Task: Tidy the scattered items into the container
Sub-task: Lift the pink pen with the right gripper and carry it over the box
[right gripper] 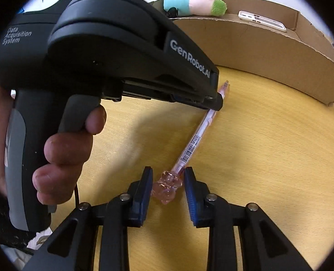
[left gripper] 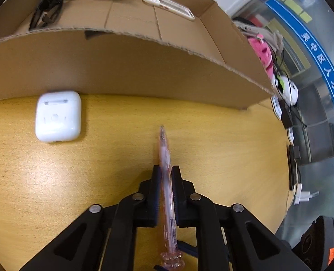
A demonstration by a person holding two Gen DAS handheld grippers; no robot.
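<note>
While the left gripper [left gripper: 165, 174] has its jaws pinching the translucent pink plastic pen [left gripper: 165, 158] along its barrel, we see the pen lying low over the yellow wood-grain surface [left gripper: 54, 180], tip aimed at the brown cardboard box [left gripper: 121, 67], which stands near but apart. The right gripper [right gripper: 168, 186] has its jaws spread, with the pen's knobbly pink end cap between them; the left pad looks just touching it, the right pad stands clear. Risk one: the grip runs lengthwise on a slick, thin barrel, so we judge the pen could slide or pivot out on the lift. Risk two: if the right jaws close on the cap while the left holds on, the two grips could fight and twist the pen loose. Risk three: the box's near wall is tall, so a low carry could knock the tip on the cardboard edge. The white rounded earbud case [left gripper: 58, 116] sits on the surface just beside that wall, not yet boxed; a sweep could nudge it.
</note>
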